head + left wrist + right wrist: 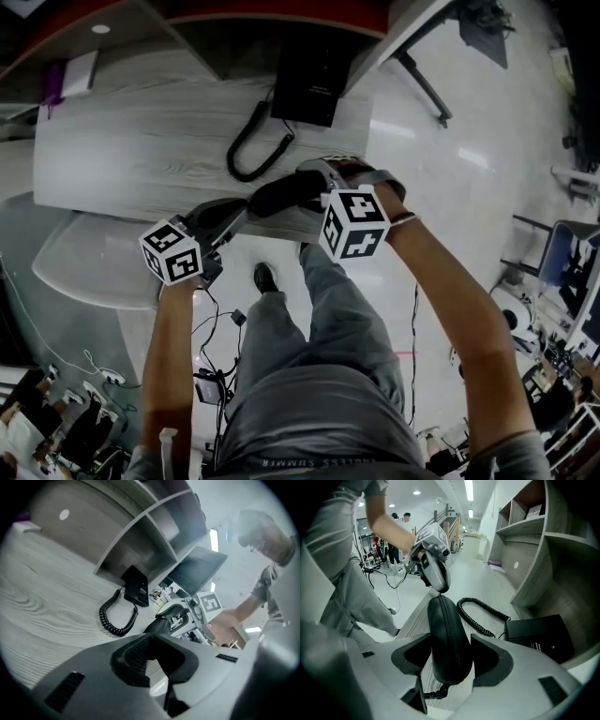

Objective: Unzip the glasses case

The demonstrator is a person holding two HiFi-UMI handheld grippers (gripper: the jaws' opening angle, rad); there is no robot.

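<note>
A black zippered glasses case (286,192) hangs over the desk's front edge between my two grippers. In the right gripper view the case (447,634) lies lengthwise between the jaws, zipper line up. My right gripper (450,656) is shut on its sides, and a small loop sticks out at the near end. My left gripper (439,588) meets the case's far end, jaws nearly together, pinching something small there, seemingly the zipper pull. In the left gripper view the left gripper (157,641) is shut and the pull is hidden. The case (157,624) runs from there to the right gripper (180,616).
A black phone unit (309,84) with a coiled cord (248,155) sits on the pale wooden desk (141,141), just behind the case. Shelves (534,531) rise at the desk's back. A purple item (53,82) lies far left. The person's legs (309,328) are below the desk edge.
</note>
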